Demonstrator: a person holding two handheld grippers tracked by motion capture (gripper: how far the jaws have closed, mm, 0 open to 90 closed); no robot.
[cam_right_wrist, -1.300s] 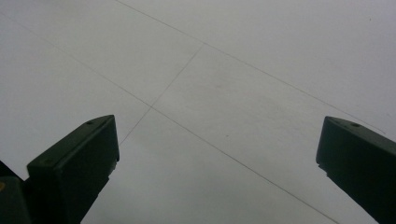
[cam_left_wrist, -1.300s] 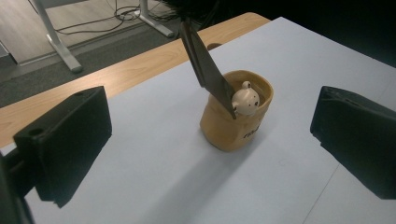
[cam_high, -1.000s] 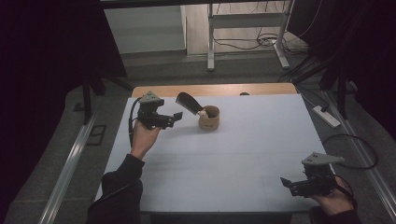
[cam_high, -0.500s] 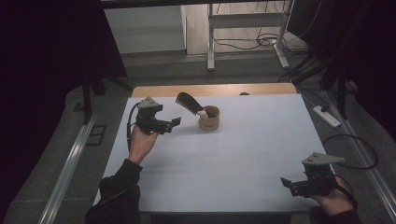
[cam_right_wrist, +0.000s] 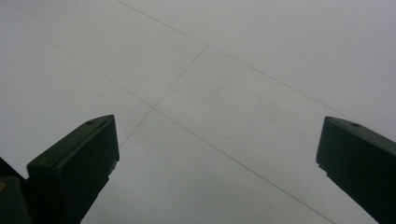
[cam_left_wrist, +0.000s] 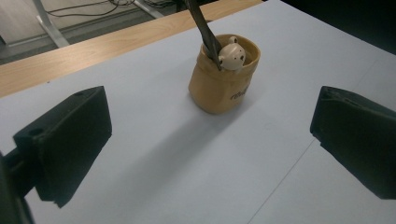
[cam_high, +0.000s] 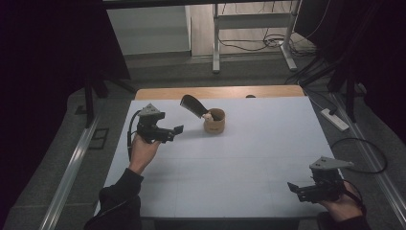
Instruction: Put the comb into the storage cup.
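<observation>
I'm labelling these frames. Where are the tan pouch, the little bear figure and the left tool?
tan pouch (cam_left_wrist: pixel 219 91): left gripper view, front wall.
bear figure (cam_left_wrist: pixel 232 57): left gripper view, its face.
left tool (cam_high: pixel 178 132): high view, midway between its open fingertips.

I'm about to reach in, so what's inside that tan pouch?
The tan pouch holds a dark shoehorn-like tool, leaning out, and a small cream bear figure. The pouch wall hides anything lower down.

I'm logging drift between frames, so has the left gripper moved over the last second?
Yes. In the high view the left gripper has pulled back from the tan cup, toward the person and the table's left edge; the cup stayed put.
</observation>
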